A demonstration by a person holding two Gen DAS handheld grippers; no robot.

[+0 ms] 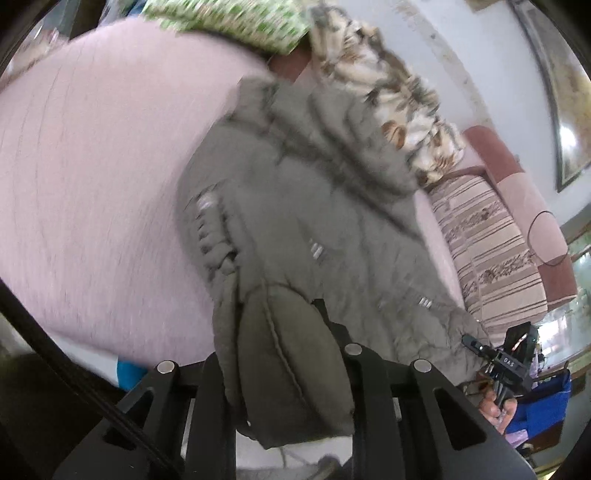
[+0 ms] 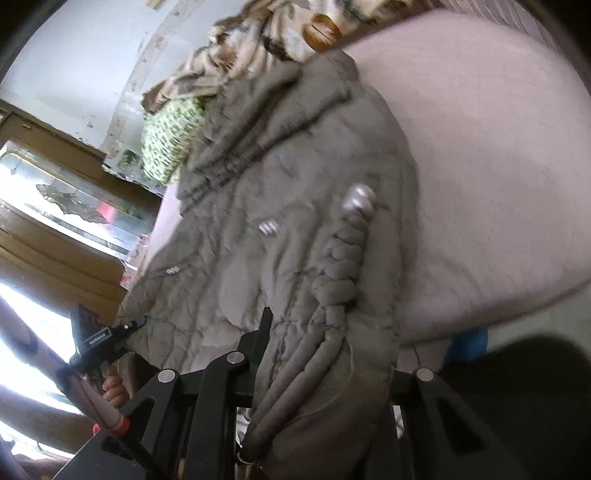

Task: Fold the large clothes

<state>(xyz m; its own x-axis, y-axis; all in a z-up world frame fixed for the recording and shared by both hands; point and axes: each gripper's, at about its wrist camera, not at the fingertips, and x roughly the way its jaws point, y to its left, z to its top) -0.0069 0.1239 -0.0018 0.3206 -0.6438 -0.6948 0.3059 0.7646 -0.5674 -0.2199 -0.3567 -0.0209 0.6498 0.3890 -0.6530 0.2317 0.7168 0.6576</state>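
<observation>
Pink bedding (image 1: 92, 177) carries my grey padded jacket (image 1: 295, 206) — spread flat, hem toward me. Left tool (image 1: 284, 354) is clamped on a hem corner; right tool (image 2: 306, 369) pinches the other, ribbed cuff bunched between its fingers.

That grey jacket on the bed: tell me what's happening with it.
A person is folding a grey-green padded jacket spread on a pink bedsheet. The left gripper is clamped on one bottom corner of the jacket, and the right gripper is clamped on the other, at the ribbed hem. Both views are blurred, so the jacket looks to be mid-move. A floral blanket and a green patterned cushion lie beyond its hood end.
</observation>
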